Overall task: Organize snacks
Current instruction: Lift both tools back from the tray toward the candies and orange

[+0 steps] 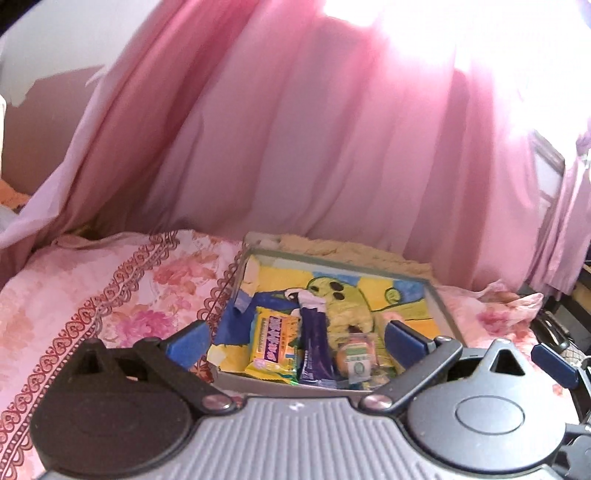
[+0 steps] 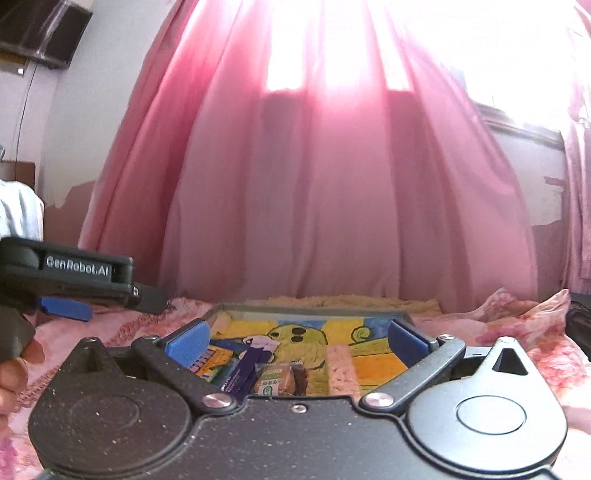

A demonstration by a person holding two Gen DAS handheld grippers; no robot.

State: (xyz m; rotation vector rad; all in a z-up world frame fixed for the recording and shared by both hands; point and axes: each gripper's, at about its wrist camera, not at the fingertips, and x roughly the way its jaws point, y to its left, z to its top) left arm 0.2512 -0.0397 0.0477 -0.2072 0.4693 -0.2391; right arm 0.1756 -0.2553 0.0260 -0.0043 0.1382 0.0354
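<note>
- Left wrist view: my left gripper (image 1: 295, 332) is spread, empty, above the tray (image 1: 445, 314); yellow packet (image 1: 271, 341), purple stick (image 1: 314, 341) and small wrapped cake (image 1: 358, 356) lie inside it.
- Right wrist view: my right gripper (image 2: 297, 338) is spread, empty, over the same tray (image 2: 314, 308); I see no snacks outside, so I judge sorting nearly finished.

A bedroom in a home: sunlit pink fabric curtains (image 2: 314, 184) hang across a bright window behind a bed spread with a pink floral bedsheet trimmed in a red scalloped border (image 1: 92, 288). A dark flat wall-mounted screen (image 2: 40, 33) sits high on the white wall, and a grey-rimmed shallow tray with a child's yellow-and-blue crayon drawing (image 1: 441, 306) rests on the bedding.
</note>
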